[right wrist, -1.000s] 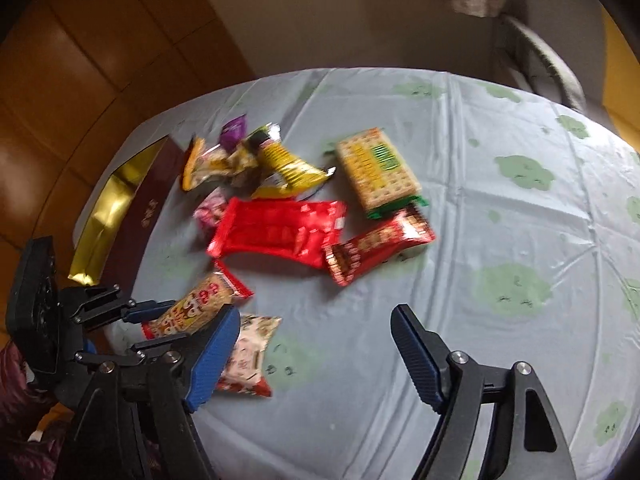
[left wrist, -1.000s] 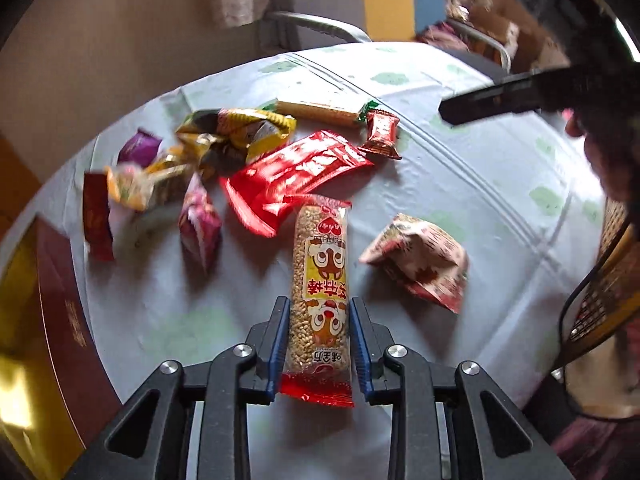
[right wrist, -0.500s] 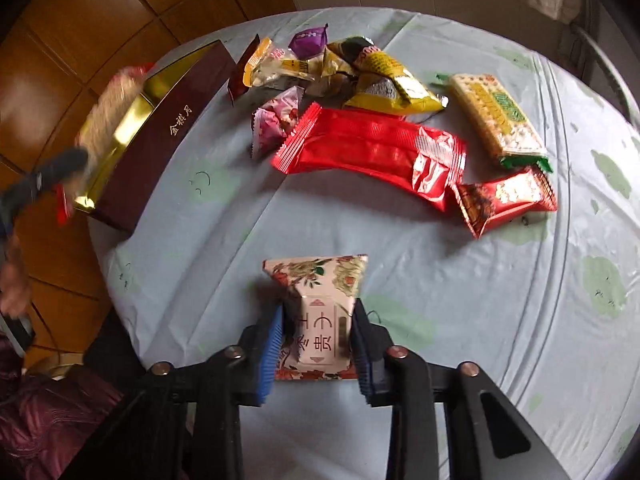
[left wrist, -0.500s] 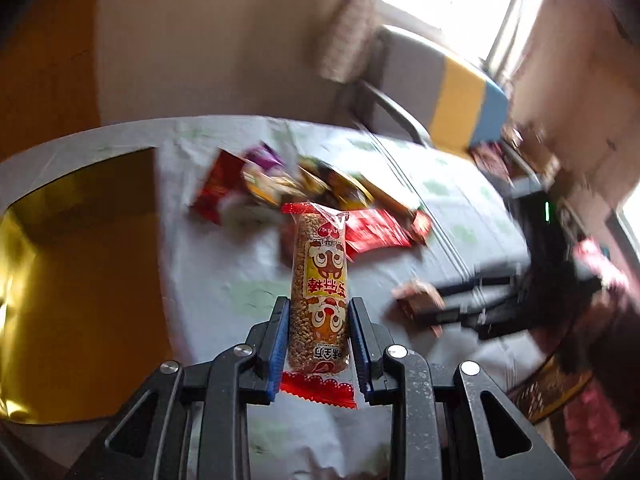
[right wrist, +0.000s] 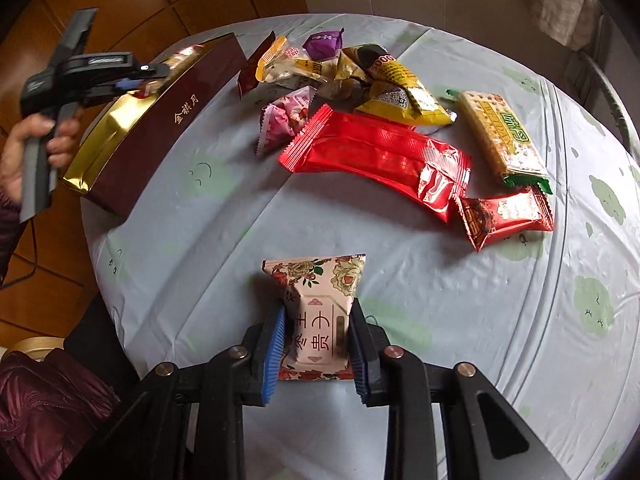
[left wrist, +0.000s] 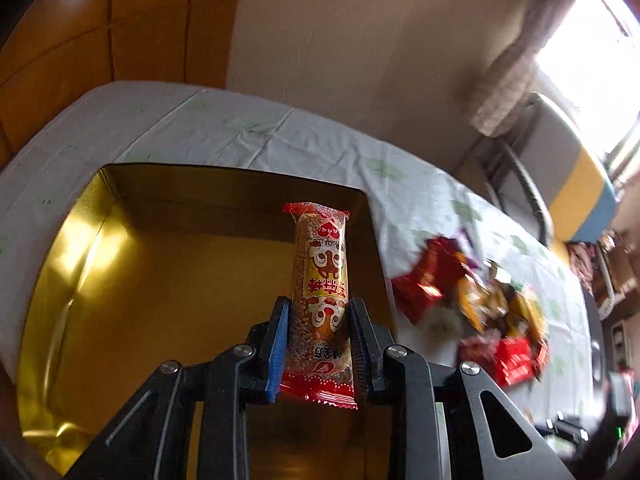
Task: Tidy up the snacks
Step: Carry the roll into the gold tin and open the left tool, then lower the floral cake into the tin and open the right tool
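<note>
A: What does the left gripper (left wrist: 318,344) have?

B: One grain bar (left wrist: 321,300), clamped between its blue-padded fingers (left wrist: 277,346), standing upright over the gold-lined box (left wrist: 132,264). From the right wrist camera the same gripper (right wrist: 138,80) hangs above the box's maroon wall (right wrist: 168,120).

A: And the right gripper (right wrist: 316,344)?

B: Its jaws are closed on one floral packet (right wrist: 318,312), low over the tablecloth (right wrist: 500,320).

A: How many snacks lie loose beyond it?

B: I count eight. One long red wrapper (right wrist: 380,160), one small red bar (right wrist: 506,216), one cracker pack (right wrist: 500,136), one yellow pouch (right wrist: 396,92), one pink candy (right wrist: 288,118), one purple candy (right wrist: 324,44), one orange-edged packet (right wrist: 288,66) and one dark red packet (right wrist: 250,72). The cluster near the yellow pouch overlaps, so there may be more.
</note>
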`<state>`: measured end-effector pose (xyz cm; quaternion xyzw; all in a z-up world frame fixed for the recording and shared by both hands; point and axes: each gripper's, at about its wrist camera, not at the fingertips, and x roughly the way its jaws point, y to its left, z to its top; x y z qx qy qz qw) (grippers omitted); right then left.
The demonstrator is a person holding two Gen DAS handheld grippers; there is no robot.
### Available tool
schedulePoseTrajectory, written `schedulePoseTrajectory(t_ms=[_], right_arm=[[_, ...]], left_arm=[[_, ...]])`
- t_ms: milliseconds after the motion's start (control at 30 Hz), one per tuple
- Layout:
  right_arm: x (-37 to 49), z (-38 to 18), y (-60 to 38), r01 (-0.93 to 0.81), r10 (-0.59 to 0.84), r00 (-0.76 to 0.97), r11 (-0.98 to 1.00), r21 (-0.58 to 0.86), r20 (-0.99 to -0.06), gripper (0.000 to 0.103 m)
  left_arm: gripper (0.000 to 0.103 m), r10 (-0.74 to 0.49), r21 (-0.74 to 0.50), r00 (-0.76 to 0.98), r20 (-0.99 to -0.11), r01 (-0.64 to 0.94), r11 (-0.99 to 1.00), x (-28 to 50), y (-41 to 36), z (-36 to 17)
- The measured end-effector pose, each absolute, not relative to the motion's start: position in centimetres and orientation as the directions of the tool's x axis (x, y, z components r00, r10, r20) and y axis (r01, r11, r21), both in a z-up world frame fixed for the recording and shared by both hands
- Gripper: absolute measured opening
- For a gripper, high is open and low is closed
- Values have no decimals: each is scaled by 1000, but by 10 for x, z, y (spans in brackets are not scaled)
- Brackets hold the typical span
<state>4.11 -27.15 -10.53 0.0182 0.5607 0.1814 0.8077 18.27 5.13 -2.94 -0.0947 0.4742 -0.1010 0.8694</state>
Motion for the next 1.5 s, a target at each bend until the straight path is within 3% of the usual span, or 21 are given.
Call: schedulePoseTrajectory(t_ms=[367, 433, 967, 1100, 1333, 1500], right_arm=[[41, -106, -271, -286, 308, 310, 932, 221, -899, 29], [40, -107, -270, -289, 304, 315, 933, 214, -899, 29], [33, -102, -240, -245, 176, 377, 966, 85, -909, 28], [39, -71, -218, -257, 245, 434, 956, 141, -867, 28], [71, -13, -125, -437, 396, 474, 881, 180, -786, 28], [108, -10, -62, -501, 423, 437, 847, 175, -794, 28]], left_arm=[[34, -215, -215, 486, -847, 56, 975, 209, 37, -57], [38, -207, -204, 496, -843, 60, 977, 199, 40, -53], [38, -47, -51, 618, -785, 11, 999, 67, 98, -32], [38, -17, -51, 619, -785, -38, 998, 51, 114, -36], [38, -9, -90, 635, -772, -96, 991, 42, 134, -34], [38, -2, -96, 661, -751, -106, 990, 36, 142, -27]])
